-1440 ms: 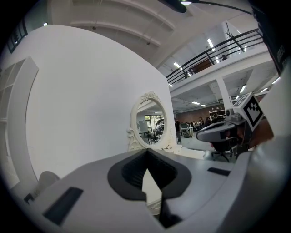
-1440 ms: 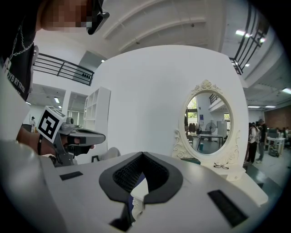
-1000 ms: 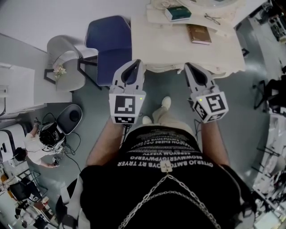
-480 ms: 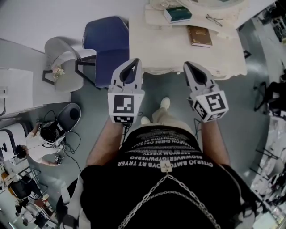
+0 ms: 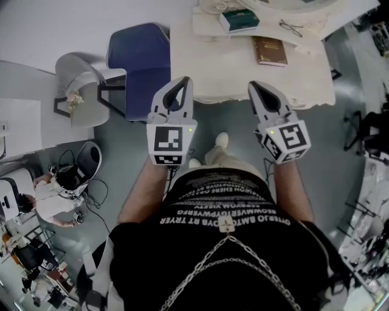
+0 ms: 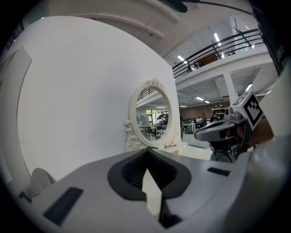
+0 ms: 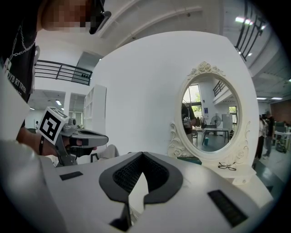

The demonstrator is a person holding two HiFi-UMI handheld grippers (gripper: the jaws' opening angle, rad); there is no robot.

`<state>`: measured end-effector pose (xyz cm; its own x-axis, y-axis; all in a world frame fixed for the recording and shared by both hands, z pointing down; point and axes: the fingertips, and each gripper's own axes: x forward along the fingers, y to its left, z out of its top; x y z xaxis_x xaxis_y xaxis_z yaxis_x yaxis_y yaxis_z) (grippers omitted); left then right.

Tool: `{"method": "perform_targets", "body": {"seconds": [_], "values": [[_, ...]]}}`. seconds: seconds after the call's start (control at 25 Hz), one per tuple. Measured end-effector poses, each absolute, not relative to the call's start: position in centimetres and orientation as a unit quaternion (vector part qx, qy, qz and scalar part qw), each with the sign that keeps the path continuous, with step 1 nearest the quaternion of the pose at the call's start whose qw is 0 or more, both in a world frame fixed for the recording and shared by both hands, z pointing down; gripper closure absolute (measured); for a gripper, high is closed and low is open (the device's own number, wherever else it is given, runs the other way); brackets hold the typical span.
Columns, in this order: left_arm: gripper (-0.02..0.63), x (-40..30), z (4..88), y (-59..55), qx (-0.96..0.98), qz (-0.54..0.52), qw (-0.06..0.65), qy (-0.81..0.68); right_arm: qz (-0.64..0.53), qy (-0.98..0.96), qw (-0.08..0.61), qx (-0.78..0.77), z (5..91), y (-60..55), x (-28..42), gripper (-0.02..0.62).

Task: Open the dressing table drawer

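The cream dressing table (image 5: 206, 67) stands ahead of me; its drawer front is hidden under the top's front edge. On top lie a green book (image 5: 238, 18), a brown book (image 5: 270, 50) and glasses (image 5: 290, 25). My left gripper (image 5: 181, 85) is shut and empty, its tip over the table's front left edge. My right gripper (image 5: 255, 87) is also shut and empty, at the front edge further right. In the gripper views the shut left gripper (image 6: 148, 152) and right gripper (image 7: 142, 154) point at the oval mirror (image 6: 153, 113) (image 7: 211, 118), and neither shows the drawer.
A blue chair (image 5: 143, 61) stands right beside the table's left end, with a grey chair (image 5: 85, 91) further left. A person (image 5: 51, 194) sits among cables and gear on the floor at the left. Racks (image 5: 371, 140) line the right side.
Both grippers have moved forward together towards the dressing table, whose front edge now lies nearer their tips. Both have stayed shut.
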<state>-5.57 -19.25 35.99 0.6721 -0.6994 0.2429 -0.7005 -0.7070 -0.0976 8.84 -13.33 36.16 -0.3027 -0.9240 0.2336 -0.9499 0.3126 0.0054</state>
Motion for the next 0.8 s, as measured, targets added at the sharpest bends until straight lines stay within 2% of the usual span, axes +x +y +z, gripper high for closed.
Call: {"method": "perform_targets", "body": {"seconds": [0.8], "values": [[0.601,0.1,35.2,-24.9,0.902,0.133,0.006,-0.411,0.058,-0.828,0.087,0.550,35.3,-19.8,14.2,0.594]]}}
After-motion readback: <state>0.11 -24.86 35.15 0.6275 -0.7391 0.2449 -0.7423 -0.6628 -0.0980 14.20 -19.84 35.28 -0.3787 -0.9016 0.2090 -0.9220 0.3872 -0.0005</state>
